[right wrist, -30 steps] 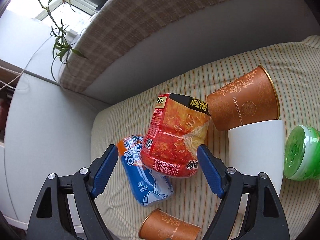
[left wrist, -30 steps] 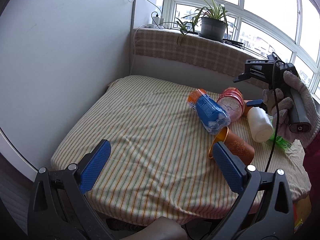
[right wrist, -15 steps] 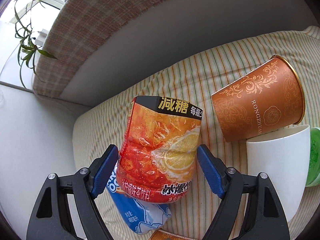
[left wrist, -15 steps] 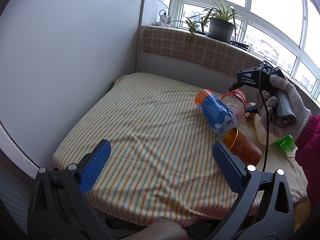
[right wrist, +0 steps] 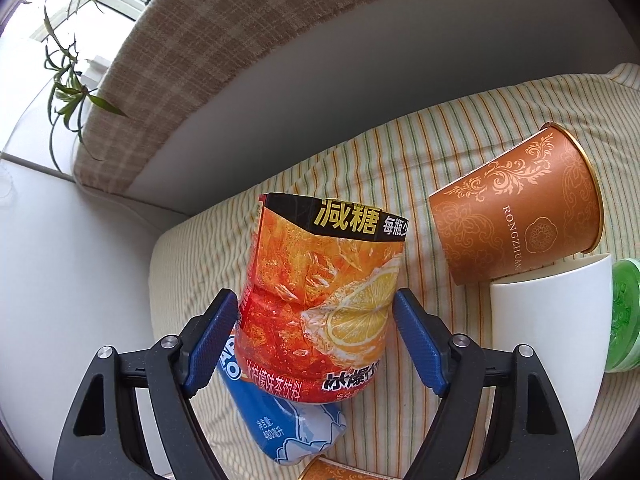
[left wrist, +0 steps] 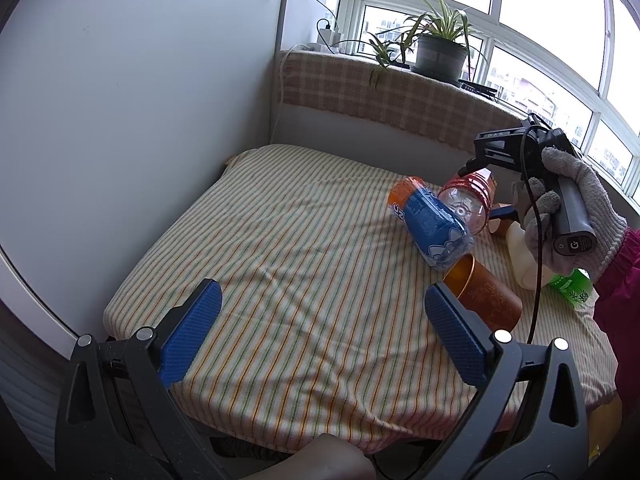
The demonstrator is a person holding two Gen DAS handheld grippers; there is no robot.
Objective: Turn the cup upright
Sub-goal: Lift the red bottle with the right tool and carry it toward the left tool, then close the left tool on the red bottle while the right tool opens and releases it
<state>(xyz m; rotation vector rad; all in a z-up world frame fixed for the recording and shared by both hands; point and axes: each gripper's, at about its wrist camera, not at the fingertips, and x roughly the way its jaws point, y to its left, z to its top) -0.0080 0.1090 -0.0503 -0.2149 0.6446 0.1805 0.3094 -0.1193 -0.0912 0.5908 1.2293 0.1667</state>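
A red cut-off drink bottle cup [right wrist: 320, 300] lies on its side on the striped tablecloth [left wrist: 300, 248], open end towards the far wall. My right gripper [right wrist: 316, 304] is open and straddles it, a blue pad close against each side. A blue cut-off bottle cup [right wrist: 280, 420] lies under and in front of it. An orange paper cup [right wrist: 516, 216] lies on its side to the right, resting on a white cup [right wrist: 548, 332]. My left gripper [left wrist: 322, 294] hovers open over the table's near part, holding nothing. A second orange paper cup [left wrist: 484, 296] lies by its right finger.
A green cup [right wrist: 624, 316] lies at the far right. A gloved hand [left wrist: 568, 220] holds the right gripper, its cable hanging down. A white wall panel [left wrist: 140, 120] borders the table's left side. A checked ledge [left wrist: 400, 96] with a potted plant [left wrist: 440, 52] runs behind.
My right gripper has moved forward and down, so the red bottle cup now sits between its pads. The left gripper has drawn back and risen slightly.
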